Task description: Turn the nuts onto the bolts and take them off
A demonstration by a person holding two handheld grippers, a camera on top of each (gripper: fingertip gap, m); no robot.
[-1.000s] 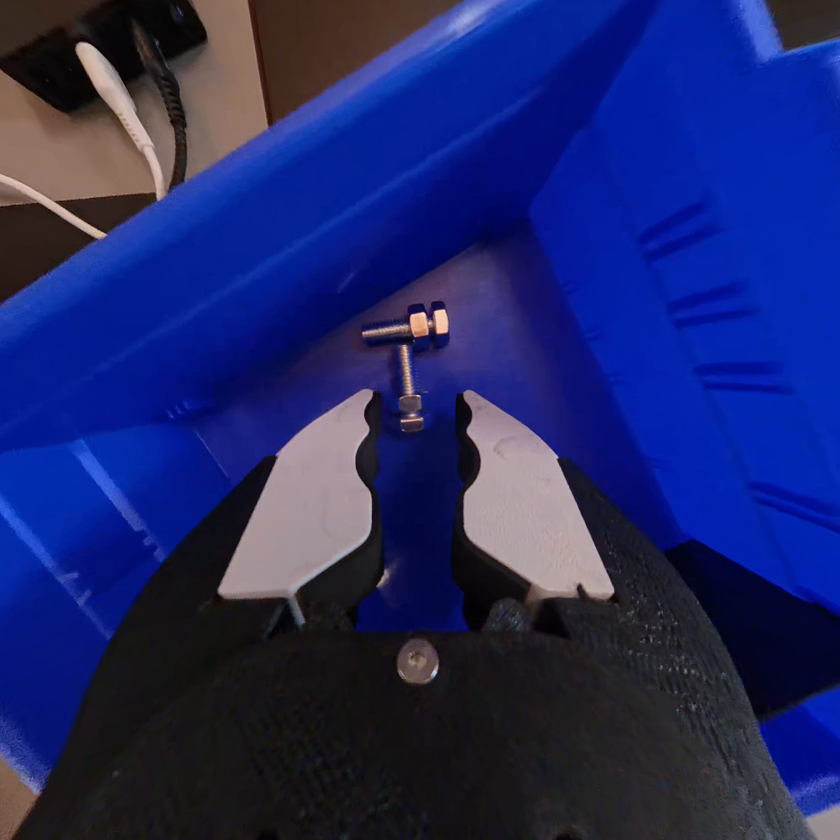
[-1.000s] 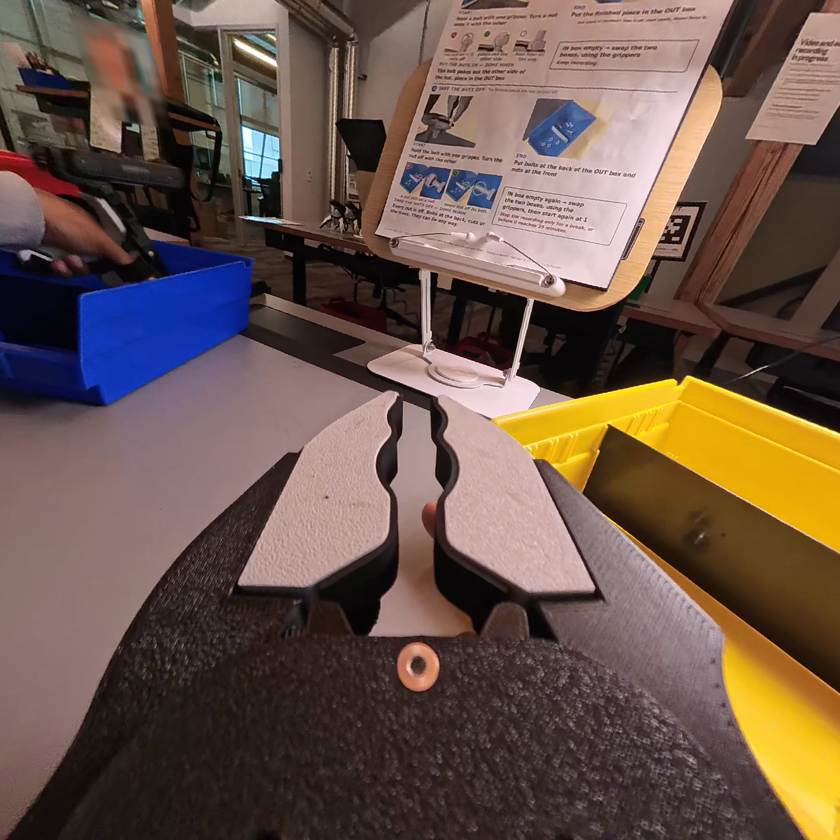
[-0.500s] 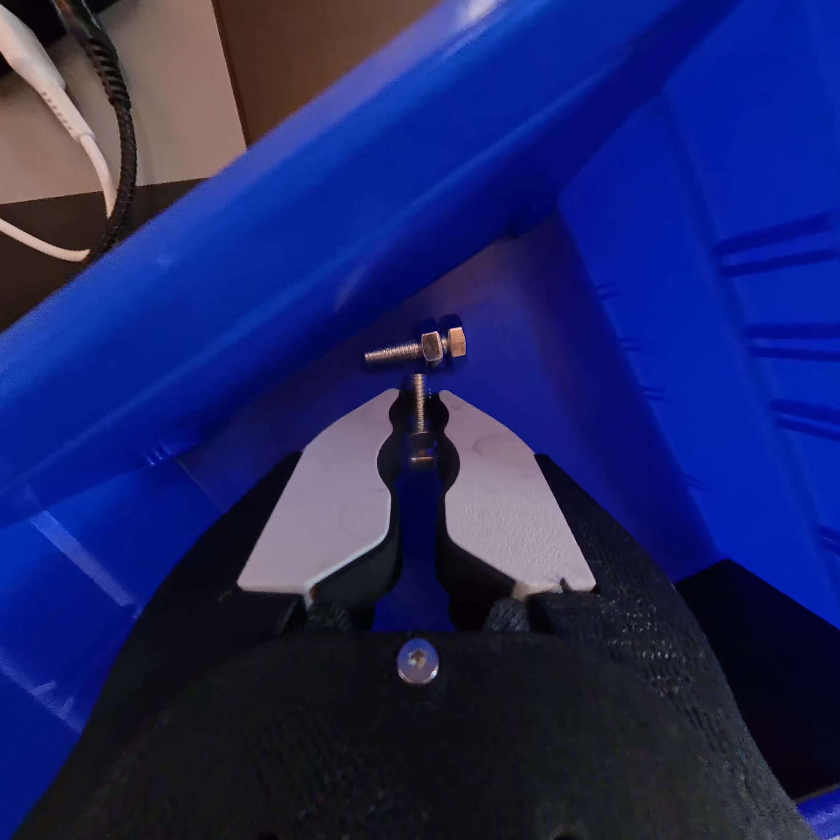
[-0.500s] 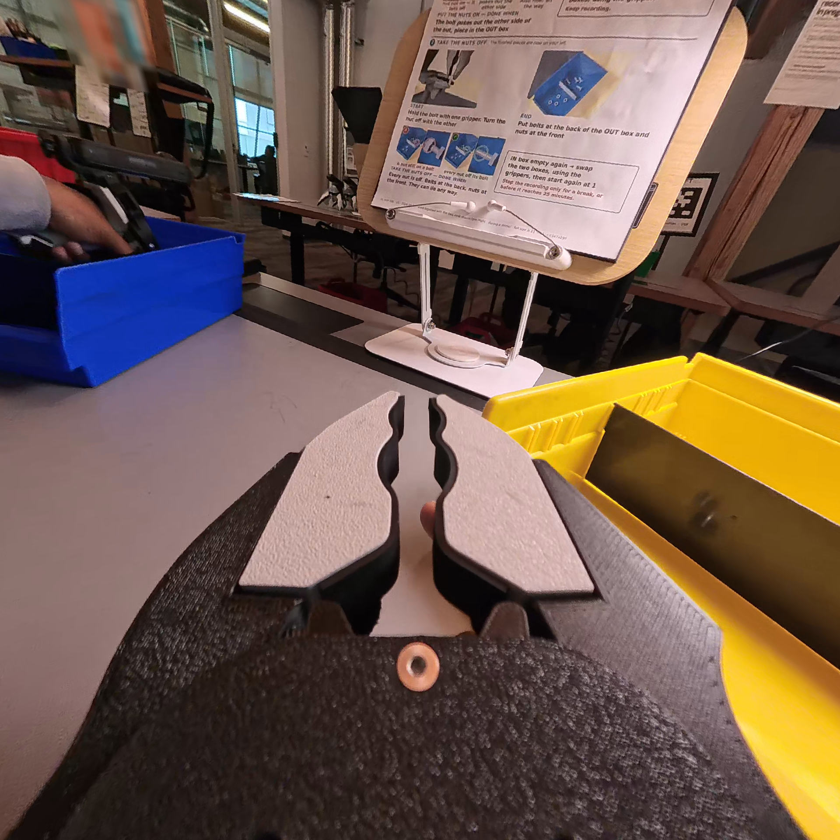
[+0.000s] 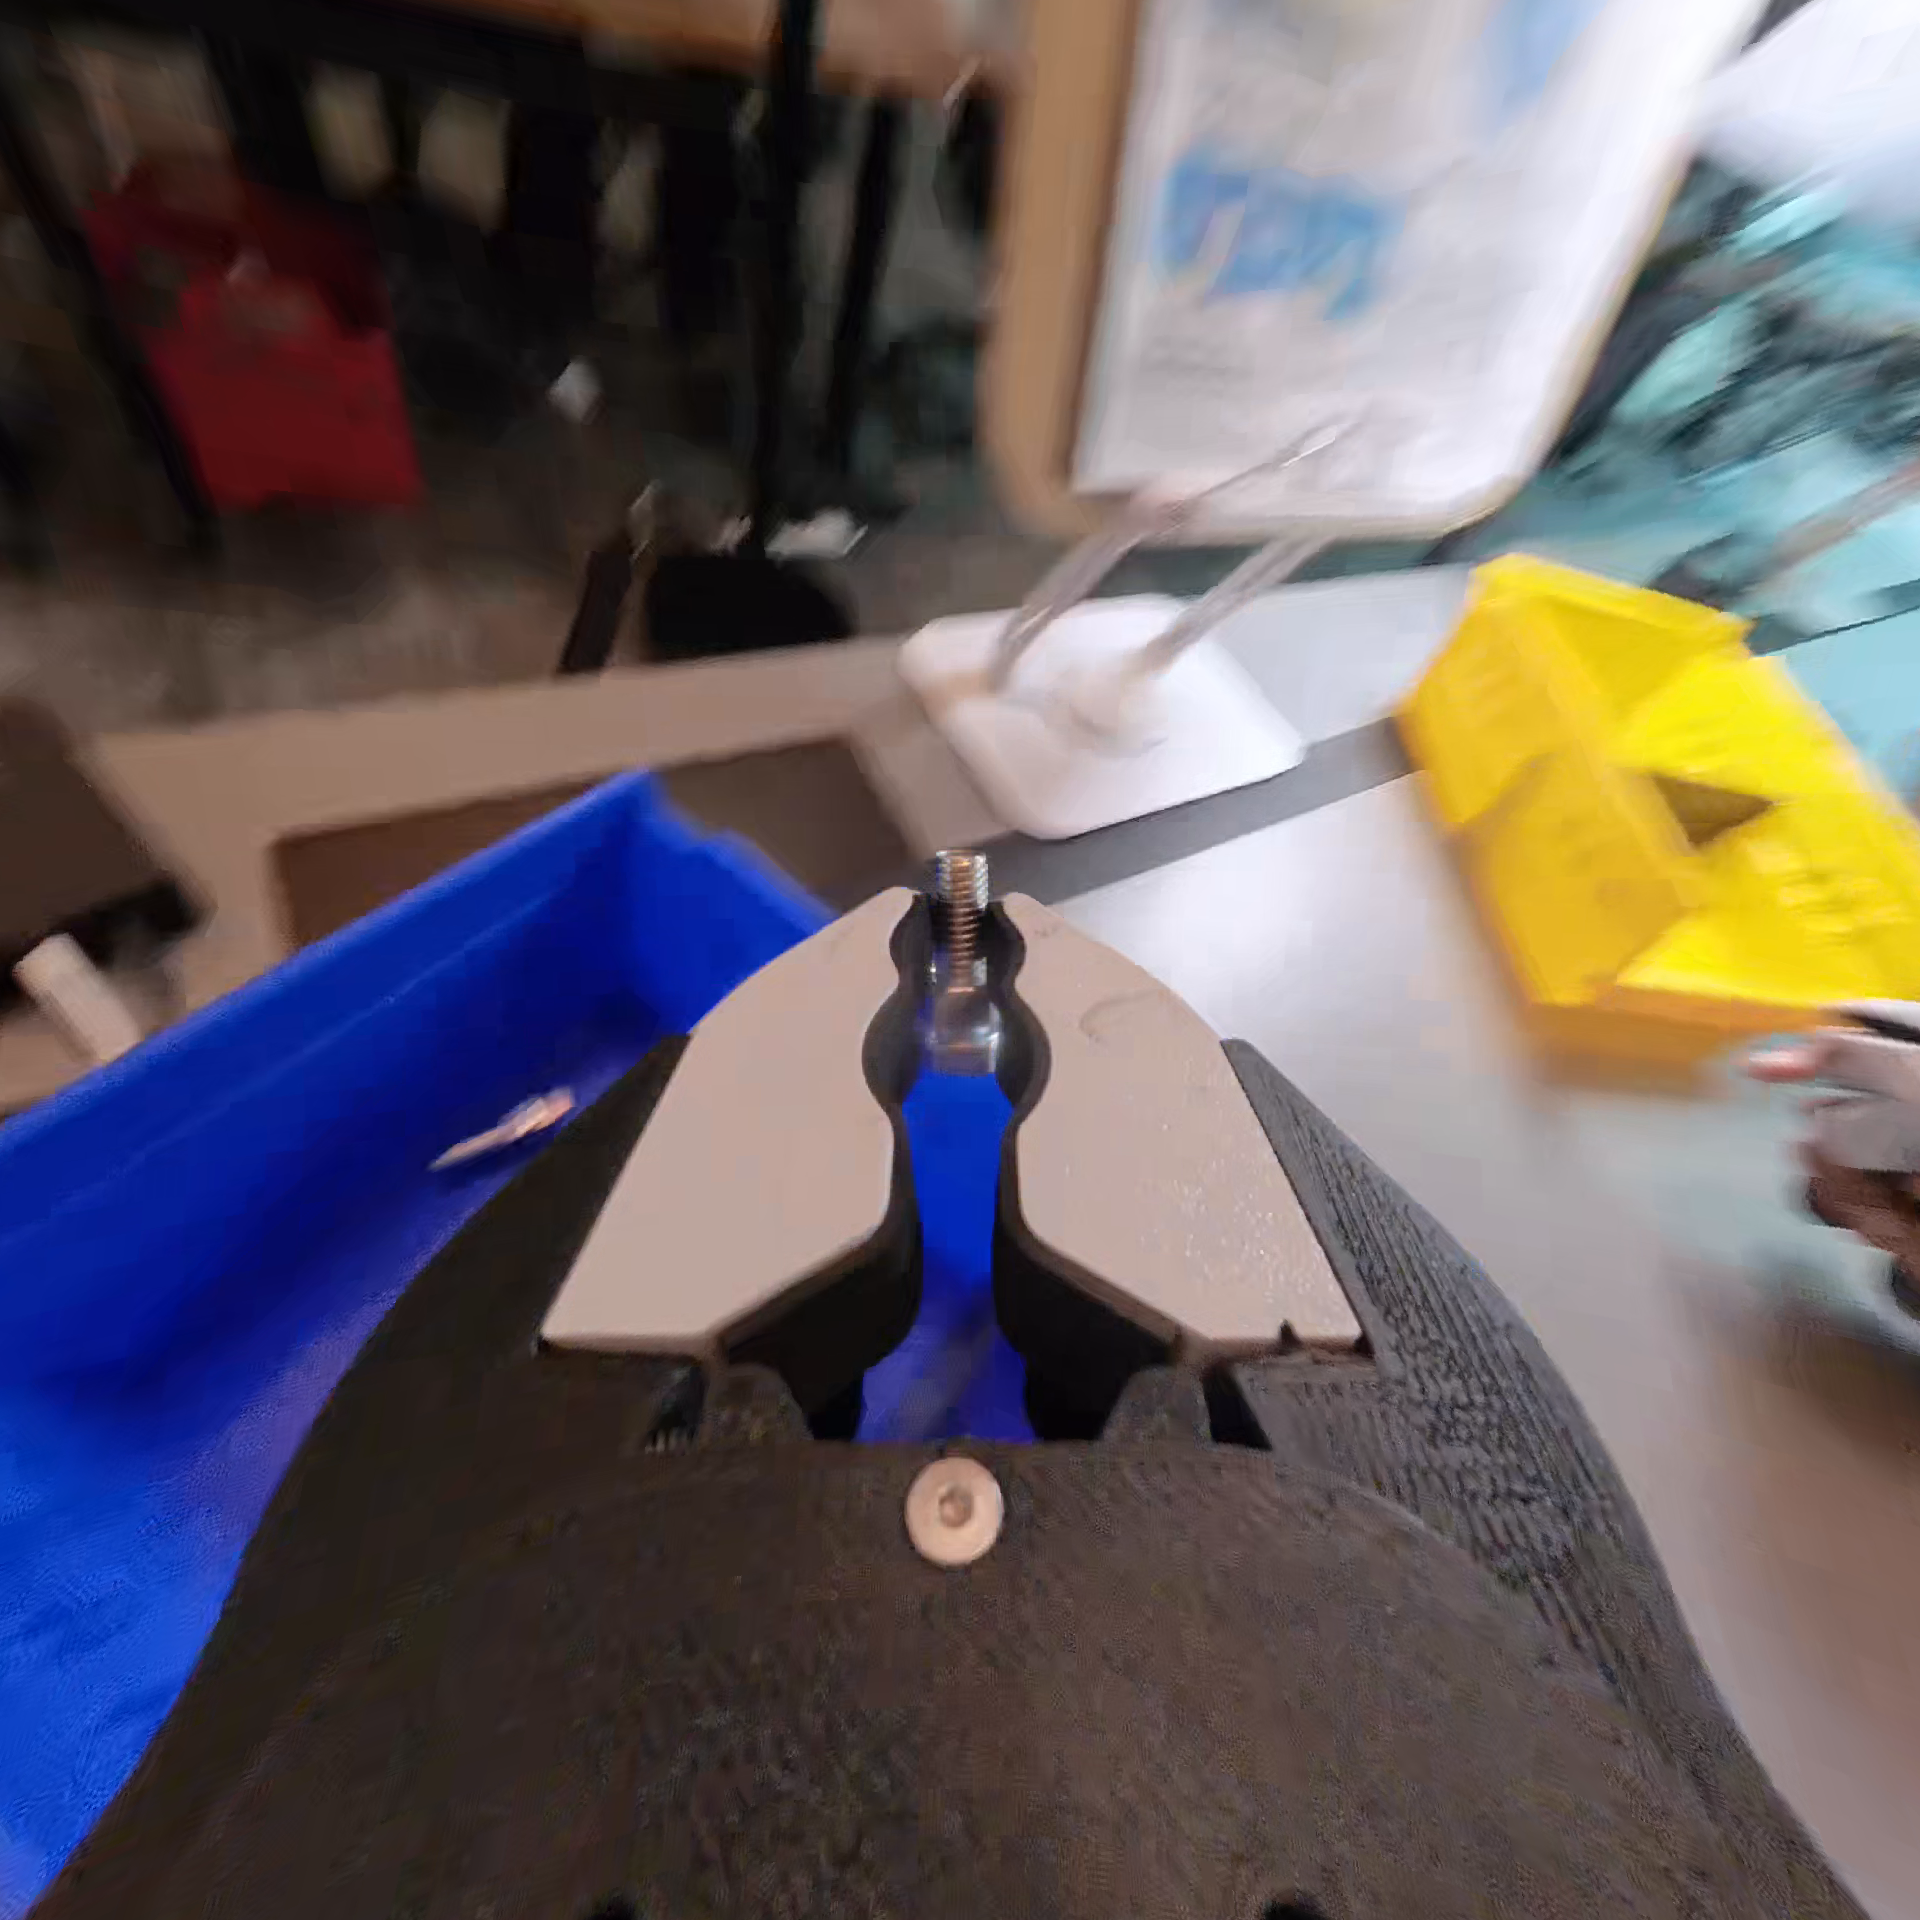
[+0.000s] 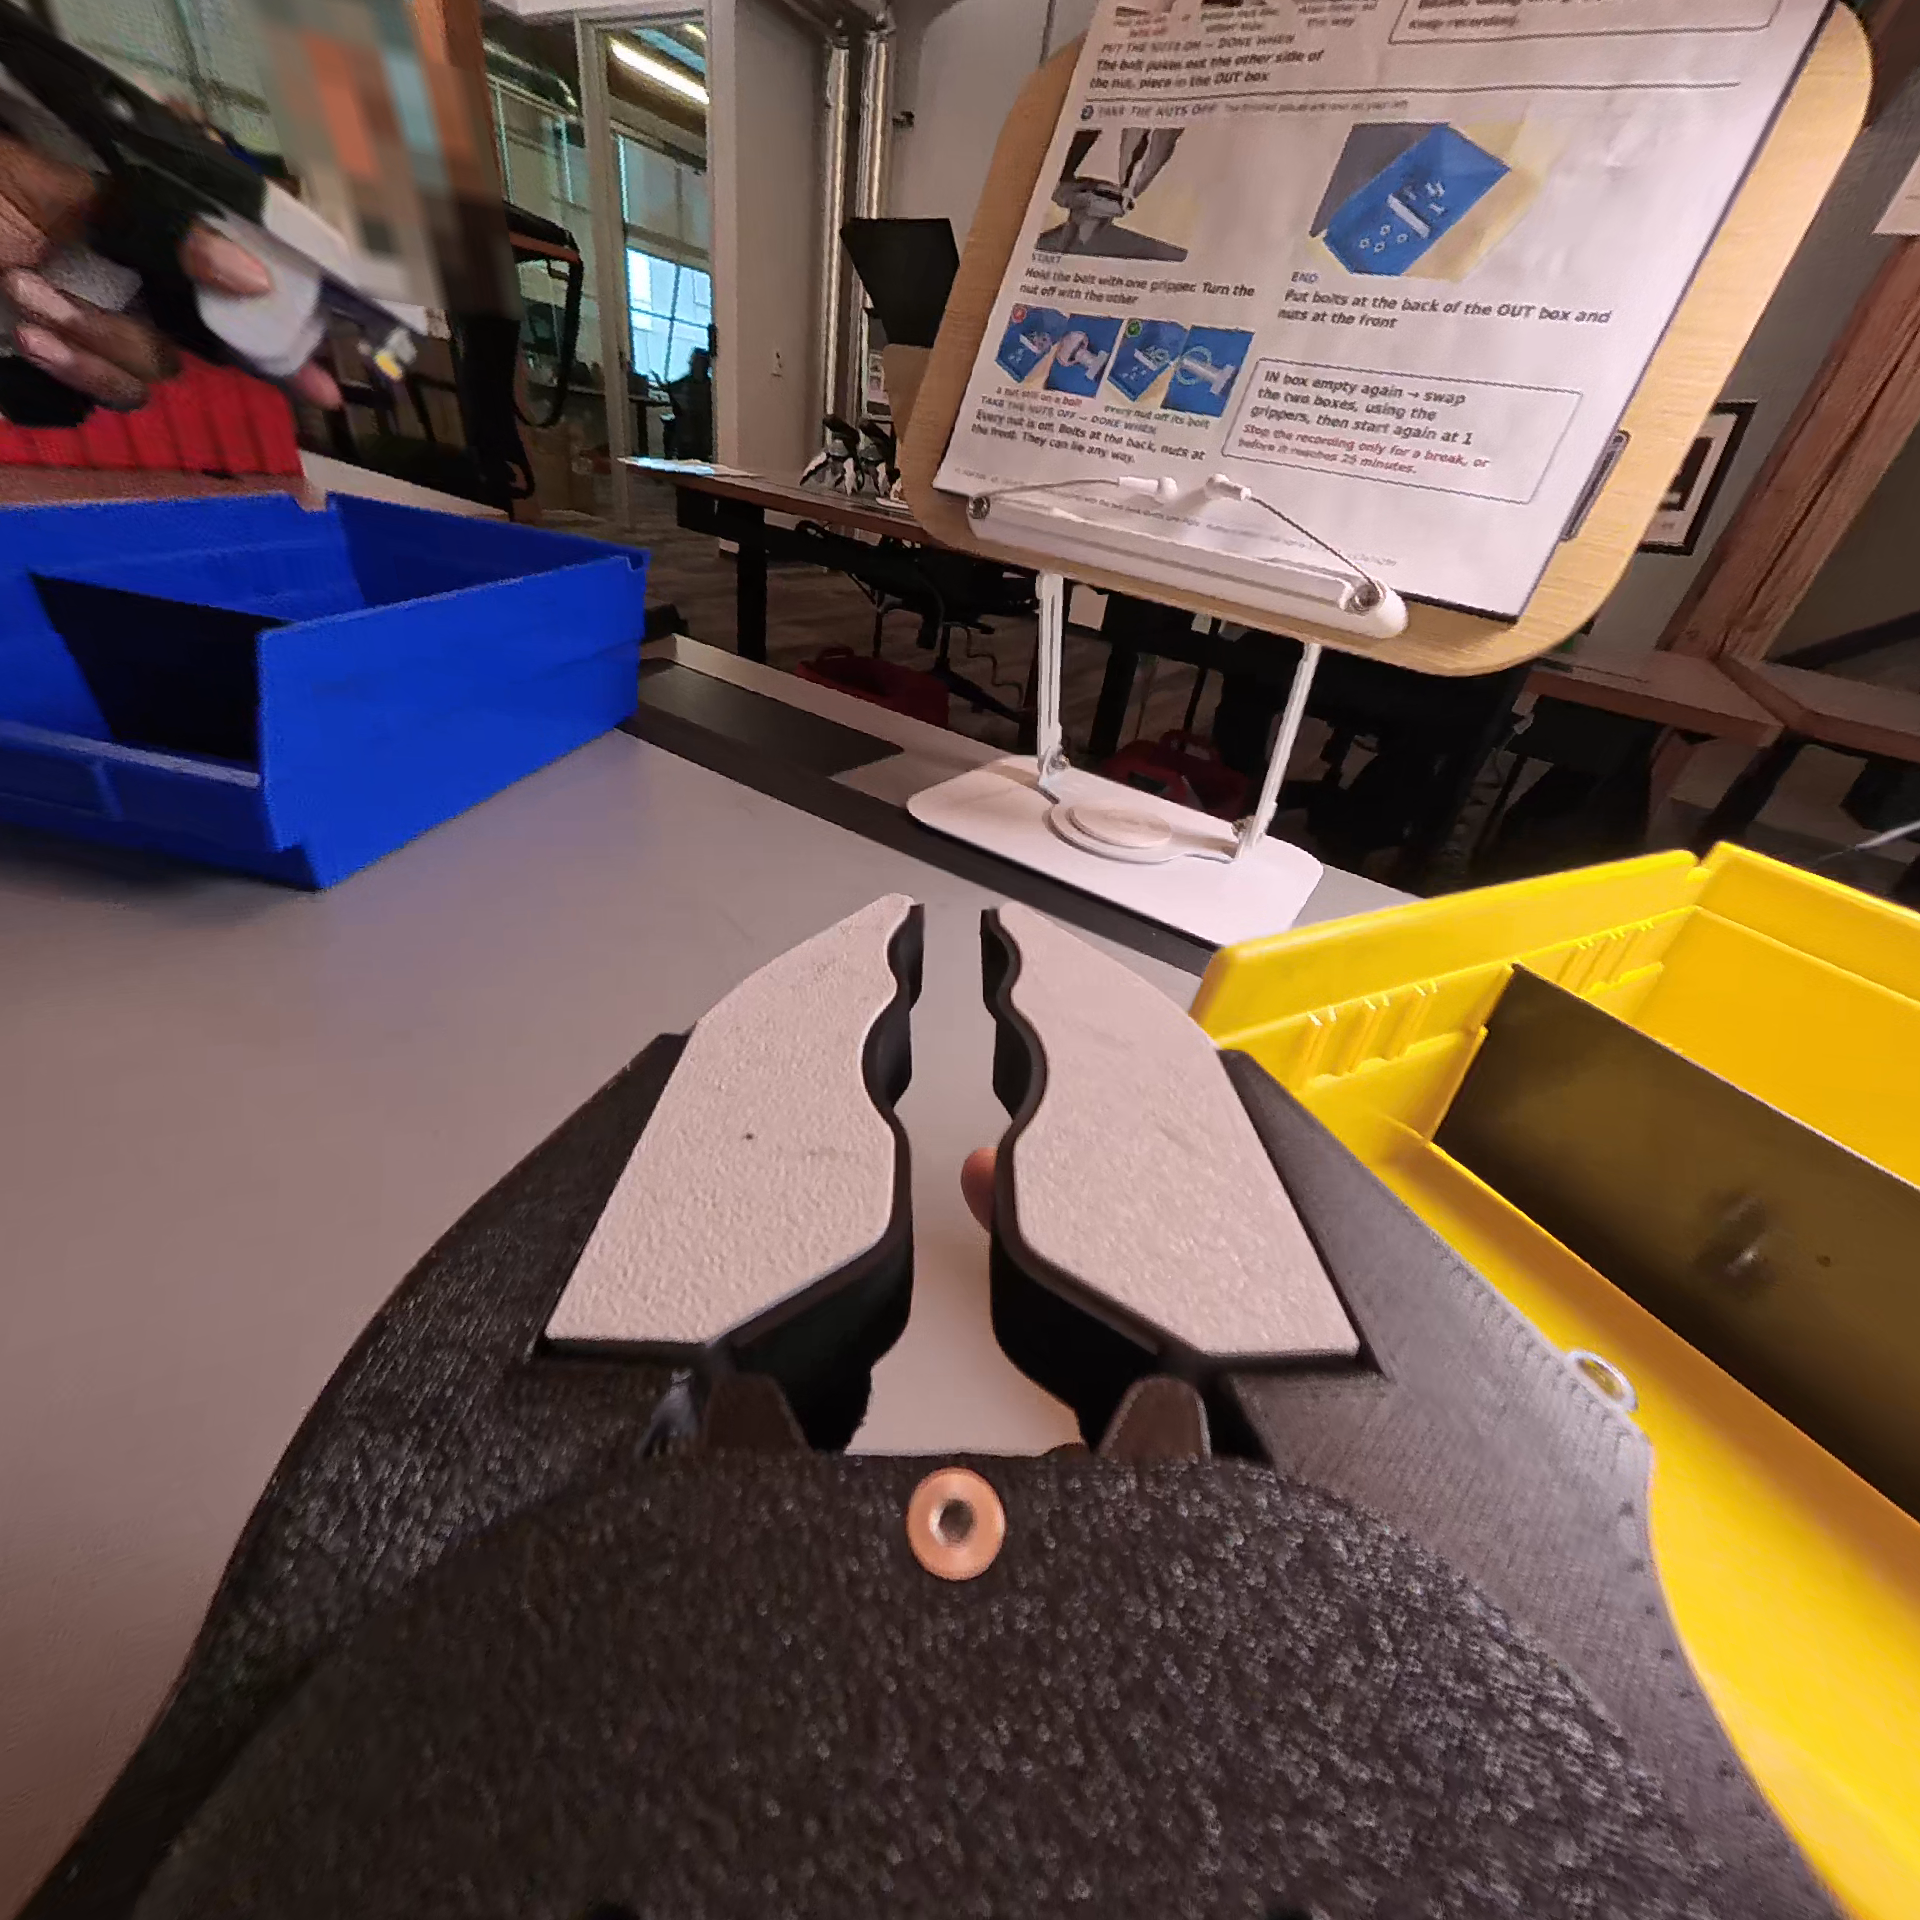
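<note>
In the left wrist view my left gripper [image 5: 958, 904] is shut on a small silver bolt [image 5: 958, 940]. The threaded end sticks out past the fingertips, and the thicker end sits in the hollow between the pads. I hold it in the air above the blue bin [image 5: 312, 1039], where another bolt [image 5: 504, 1124] lies blurred on the floor. My right gripper [image 6: 951, 920] hovers low over the grey table [image 6: 312, 1091] beside the yellow bin [image 6: 1455, 987]. Its jaws are nearly together with nothing between them. The left gripper shows blurred at the top left of the right wrist view [image 6: 260, 301].
A white stand [image 6: 1122, 831] carrying an instruction sheet on a wooden board is at the table's back edge. The yellow bin has a black divider [image 6: 1714, 1174]. The blue bin [image 6: 447, 675] is at the left. Other tables and clutter lie behind.
My left gripper closed on the bolt in the blue bin and lifted it out, swinging up toward the table middle. My right gripper stayed nearly still.
</note>
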